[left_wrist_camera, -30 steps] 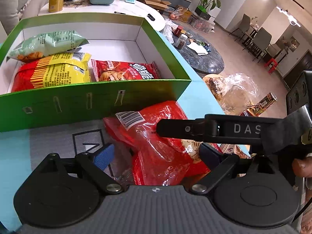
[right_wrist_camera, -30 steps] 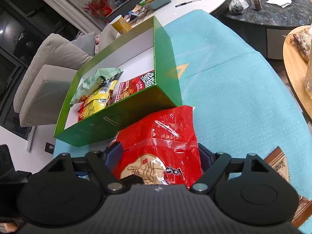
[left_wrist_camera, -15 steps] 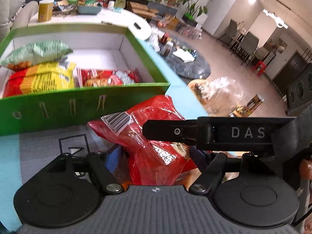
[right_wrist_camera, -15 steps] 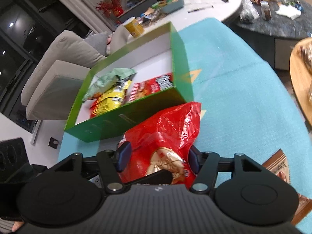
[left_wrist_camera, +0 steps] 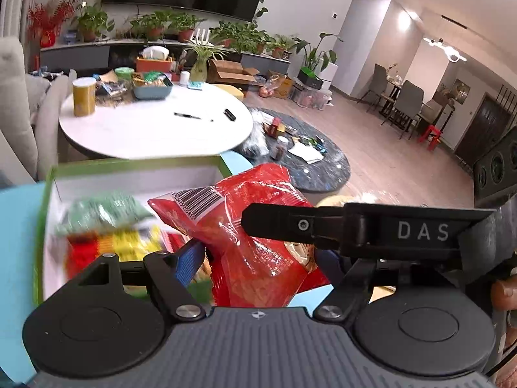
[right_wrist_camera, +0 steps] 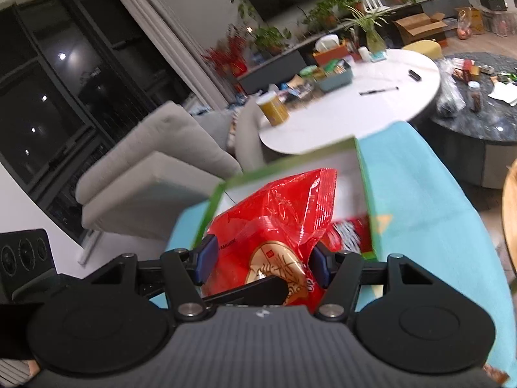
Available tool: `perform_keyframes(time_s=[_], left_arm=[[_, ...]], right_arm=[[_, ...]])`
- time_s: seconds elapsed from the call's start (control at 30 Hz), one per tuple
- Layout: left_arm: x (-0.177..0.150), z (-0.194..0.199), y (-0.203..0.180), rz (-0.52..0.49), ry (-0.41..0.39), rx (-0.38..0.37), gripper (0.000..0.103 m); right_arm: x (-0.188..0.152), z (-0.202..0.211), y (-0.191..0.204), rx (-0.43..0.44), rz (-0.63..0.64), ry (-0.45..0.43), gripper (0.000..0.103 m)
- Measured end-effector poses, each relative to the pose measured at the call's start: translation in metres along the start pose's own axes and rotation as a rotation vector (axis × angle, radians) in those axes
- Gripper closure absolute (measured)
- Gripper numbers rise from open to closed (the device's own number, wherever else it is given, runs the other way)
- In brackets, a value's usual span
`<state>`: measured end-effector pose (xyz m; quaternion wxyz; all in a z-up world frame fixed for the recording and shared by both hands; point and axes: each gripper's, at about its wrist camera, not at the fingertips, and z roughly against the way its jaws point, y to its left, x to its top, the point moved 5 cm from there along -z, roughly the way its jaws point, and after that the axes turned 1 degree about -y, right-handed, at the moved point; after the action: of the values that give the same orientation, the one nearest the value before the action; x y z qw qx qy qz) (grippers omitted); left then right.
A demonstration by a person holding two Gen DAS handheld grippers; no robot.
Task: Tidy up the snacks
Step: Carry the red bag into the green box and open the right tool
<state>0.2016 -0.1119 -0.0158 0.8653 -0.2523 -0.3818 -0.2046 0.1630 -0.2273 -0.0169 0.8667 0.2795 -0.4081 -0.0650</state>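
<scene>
A red snack bag (left_wrist_camera: 255, 236) hangs in the air in front of the green box (left_wrist_camera: 129, 163), held from both sides. My left gripper (left_wrist_camera: 258, 258) is shut on its lower part, with the blue pad (left_wrist_camera: 190, 258) pressed into the foil. My right gripper (right_wrist_camera: 262, 260) is shut on the same red snack bag (right_wrist_camera: 274, 223), its pads (right_wrist_camera: 205, 258) squeezing it. The right gripper's black finger (left_wrist_camera: 355, 226) crosses the left wrist view. Inside the box lie a green bag (left_wrist_camera: 103, 210) and a yellow and red bag (left_wrist_camera: 122, 242), both blurred. The green box (right_wrist_camera: 284, 161) also holds a red packet (right_wrist_camera: 349, 229).
The box stands on a teal cloth (right_wrist_camera: 420, 210). Behind it are a white round table (left_wrist_camera: 155, 129) with a yellow can (left_wrist_camera: 84, 97), a dark round table (left_wrist_camera: 307, 168) and a grey sofa (right_wrist_camera: 155, 174). A brown packet (right_wrist_camera: 494, 375) lies at the cloth's near right.
Both grippers closed on the red snack bag and lifted it off the teal cloth. The box now sits lower in both views, with more of the room showing.
</scene>
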Motion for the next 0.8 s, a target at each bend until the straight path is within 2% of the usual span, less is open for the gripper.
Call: perform_keyframes(time_s=[0.2, 0.8], left_arm=[[0.023, -0.023, 0.019, -0.035, 0.005, 0.048, 0.03], [0.038, -0.117, 0.065, -0.039, 0.107, 0.059, 0.03]], right_arm=[[0.021, -0.028, -0.007, 0.033, -0.035, -0.016, 0.038], [0.037, -0.101, -0.062, -0.007, -0.134, 0.013, 0.038]])
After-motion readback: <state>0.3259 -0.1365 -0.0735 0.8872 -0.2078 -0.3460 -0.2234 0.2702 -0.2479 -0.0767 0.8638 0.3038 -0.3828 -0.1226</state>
